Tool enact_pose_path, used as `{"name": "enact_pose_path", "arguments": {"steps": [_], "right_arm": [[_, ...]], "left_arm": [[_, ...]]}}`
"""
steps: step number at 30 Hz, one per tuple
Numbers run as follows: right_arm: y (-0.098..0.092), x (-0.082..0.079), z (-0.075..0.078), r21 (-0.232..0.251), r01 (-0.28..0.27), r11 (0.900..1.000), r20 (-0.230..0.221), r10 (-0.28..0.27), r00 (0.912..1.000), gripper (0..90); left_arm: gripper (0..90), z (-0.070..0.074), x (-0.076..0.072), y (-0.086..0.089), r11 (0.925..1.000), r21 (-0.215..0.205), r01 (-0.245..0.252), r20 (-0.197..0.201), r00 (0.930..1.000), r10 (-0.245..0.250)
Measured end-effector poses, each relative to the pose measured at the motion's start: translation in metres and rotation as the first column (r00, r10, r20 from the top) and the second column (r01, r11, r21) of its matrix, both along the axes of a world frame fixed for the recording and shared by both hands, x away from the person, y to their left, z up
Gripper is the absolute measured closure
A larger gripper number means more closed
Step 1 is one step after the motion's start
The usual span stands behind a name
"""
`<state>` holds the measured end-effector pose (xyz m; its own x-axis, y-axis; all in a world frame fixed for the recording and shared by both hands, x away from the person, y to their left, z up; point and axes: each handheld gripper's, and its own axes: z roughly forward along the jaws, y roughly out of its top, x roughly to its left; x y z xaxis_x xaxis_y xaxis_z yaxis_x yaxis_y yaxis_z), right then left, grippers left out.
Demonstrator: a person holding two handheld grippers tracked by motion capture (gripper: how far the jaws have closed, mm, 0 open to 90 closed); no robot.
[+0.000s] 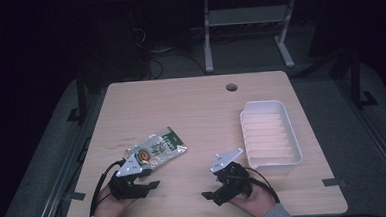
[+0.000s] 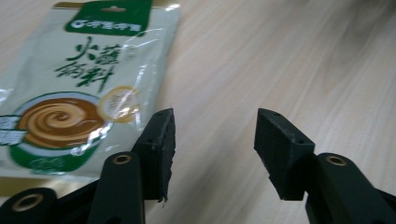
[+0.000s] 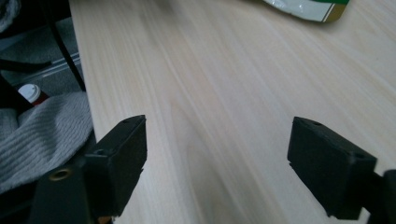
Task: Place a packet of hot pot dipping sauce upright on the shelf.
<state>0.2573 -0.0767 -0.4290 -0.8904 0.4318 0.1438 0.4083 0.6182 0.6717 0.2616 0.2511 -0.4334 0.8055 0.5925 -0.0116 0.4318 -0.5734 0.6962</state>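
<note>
Both hands sit low at six o'clock, left gripper [image 1: 147, 183] beside the sauce packet [image 1: 157, 149]; its own view shows jaws parted, empty, packet [image 2: 84, 88] at ten o'clock, probably approaching; right gripper [image 3: 217, 163] gapes over bare table [image 3: 224, 84].

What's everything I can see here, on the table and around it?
Sauce packet: one, white and green with a brown swirl, flat on the table's near left, just ahead of the left gripper.
Tray: one, white, ribbed inside, on the table's right side.
Table: one, light wood, with a round hole near its far edge.
Frame: one, grey metal, on the floor behind the table.
Cup: one, white lid, on the floor beside the table.
Left gripper: one, black, jaws open, nothing between them.
Right gripper: one, black, jaws open over bare wood.
Hands: two, at the near edge, in grey sleeves.
</note>
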Motion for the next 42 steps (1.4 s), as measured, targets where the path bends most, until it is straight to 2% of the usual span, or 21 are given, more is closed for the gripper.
{"name": "enact_pose_path", "arguments": {"steps": [3,7,11,12,14,15,16,18,19,23,26,28,29,32,33,40,42], "right_arm": [[0.005,0.007,0.003,0.002,0.005,1.000,-0.009,-0.005,0.9999,24.8],[0.016,0.018,0.009,0.003,-0.003,1.000,-0.020,0.003,0.9998,29.8],[0.031,0.030,0.017,-0.007,-0.012,1.000,-0.023,0.012,0.9997,33.6],[0.035,0.033,0.020,-0.008,-0.011,1.000,-0.031,0.011,0.9995,34.4],[0.040,0.036,0.022,-0.011,-0.015,1.000,-0.029,0.015,0.9995,35.4],[0.048,0.043,0.025,-0.010,-0.024,1.000,-0.032,0.024,0.9992,37.8],[0.048,0.043,0.025,-0.010,-0.024,1.000,-0.032,0.024,0.9992,37.8],[0.060,0.053,0.029,-0.021,-0.016,1.000,-0.036,0.015,0.9992,39.5],[0.060,0.053,0.029,-0.021,-0.016,1.000,-0.036,0.015,0.9992,39.5],[0.070,0.070,0.031,-0.021,0.020,1.000,-0.043,-0.021,0.9989,44.5],[0.077,0.087,0.033,-0.029,0.044,0.999,-0.055,-0.046,0.9975,46.1],[0.079,0.091,0.034,-0.031,0.048,0.998,-0.059,-0.050,0.9970,46.4],[0.083,0.098,0.036,-0.042,0.061,0.997,-0.057,-0.063,0.9964,47.5],[0.088,0.106,0.038,-0.055,0.077,0.996,-0.049,-0.080,0.9956,48.9],[0.093,0.115,0.038,-0.061,0.093,0.994,-0.062,-0.097,0.9933,49.6],[0.106,0.136,0.034,-0.105,0.121,0.987,-0.085,-0.130,0.9879,50.7],[0.109,0.146,0.029,-0.116,0.137,0.984,-0.111,-0.149,0.9826,50.5]], "left_arm": [[52.0,0.003,0.006,0.005,0.9995,-0.017,-0.026,0.003,0.9997,0.026],[58.0,0.003,0.014,0.011,0.9984,-0.018,-0.053,0.000,0.9986,0.053],[62.9,0.003,0.019,0.017,0.9967,-0.012,-0.080,-0.006,0.9968,0.080],[63.8,0.002,0.021,0.020,0.9949,-0.007,-0.101,-0.006,0.9949,0.101],[65.7,0.001,0.022,0.022,0.9941,-0.005,-0.109,-0.006,0.9941,0.109],[66.3,0.000,0.024,0.025,0.9914,0.003,-0.131,-0.006,0.9913,0.131],[67.0,0.000,0.024,0.025,0.9914,0.003,-0.131,-0.006,0.9913,0.131],[68.6,-0.001,0.027,0.029,0.9885,0.009,-0.151,-0.006,0.9885,0.151],[69.6,-0.001,0.027,0.029,0.9885,0.009,-0.151,-0.006,0.9885,0.151],[74.5,-0.002,0.031,0.031,0.9837,0.016,-0.179,0.014,0.9838,0.179],[78.2,-0.004,0.036,0.032,0.9792,0.013,-0.203,0.001,0.9793,0.203],[79.5,-0.006,0.038,0.032,0.9790,0.023,-0.202,-0.007,0.9792,0.203],[79.6,-0.008,0.041,0.031,0.9786,0.030,-0.203,-0.020,0.9788,0.204],[80.8,-0.010,0.043,0.030,0.9783,0.041,-0.203,-0.025,0.9786,0.204],[80.9,-0.013,0.046,0.030,0.9774,0.048,-0.206,-0.036,0.9775,0.208],[81.3,-0.016,0.047,0.030,0.9772,0.064,-0.203,-0.052,0.9771,0.206],[81.3,-0.017,0.048,0.030,0.9764,0.078,-0.201,-0.063,0.9765,0.206]]}}
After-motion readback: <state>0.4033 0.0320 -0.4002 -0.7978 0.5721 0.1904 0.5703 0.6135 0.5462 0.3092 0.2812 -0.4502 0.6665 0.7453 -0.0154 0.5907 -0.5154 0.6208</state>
